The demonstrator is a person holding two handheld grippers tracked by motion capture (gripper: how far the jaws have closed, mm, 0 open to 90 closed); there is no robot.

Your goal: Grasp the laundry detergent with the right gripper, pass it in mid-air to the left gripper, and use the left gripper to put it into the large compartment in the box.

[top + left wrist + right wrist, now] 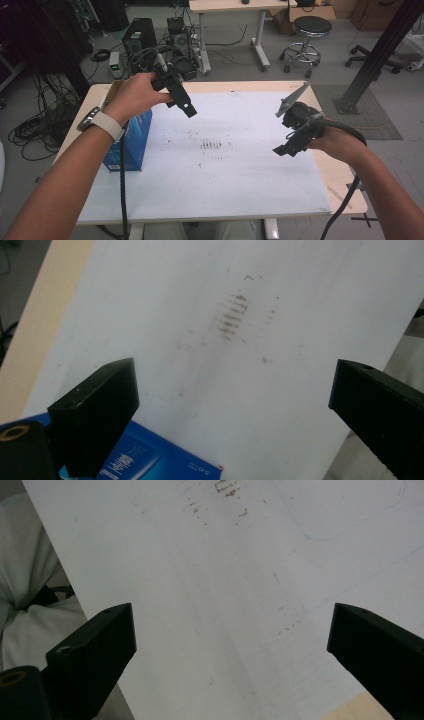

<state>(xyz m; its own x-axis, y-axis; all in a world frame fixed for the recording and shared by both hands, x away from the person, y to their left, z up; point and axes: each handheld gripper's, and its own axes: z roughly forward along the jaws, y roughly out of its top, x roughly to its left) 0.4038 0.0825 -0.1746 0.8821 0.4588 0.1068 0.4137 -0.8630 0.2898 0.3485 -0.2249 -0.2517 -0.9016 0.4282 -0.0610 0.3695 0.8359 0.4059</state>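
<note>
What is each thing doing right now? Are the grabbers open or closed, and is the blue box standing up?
Left hand-held gripper: open, held above the table, gripping nothing.
Right hand-held gripper: open, held above the table, gripping nothing.
Blue box: standing at the left edge of the table, untouched; cannot tell if sealed.
White sheet: lying flat, smudged with dark marks near its middle.
Table: covered mostly by the sheet.
</note>
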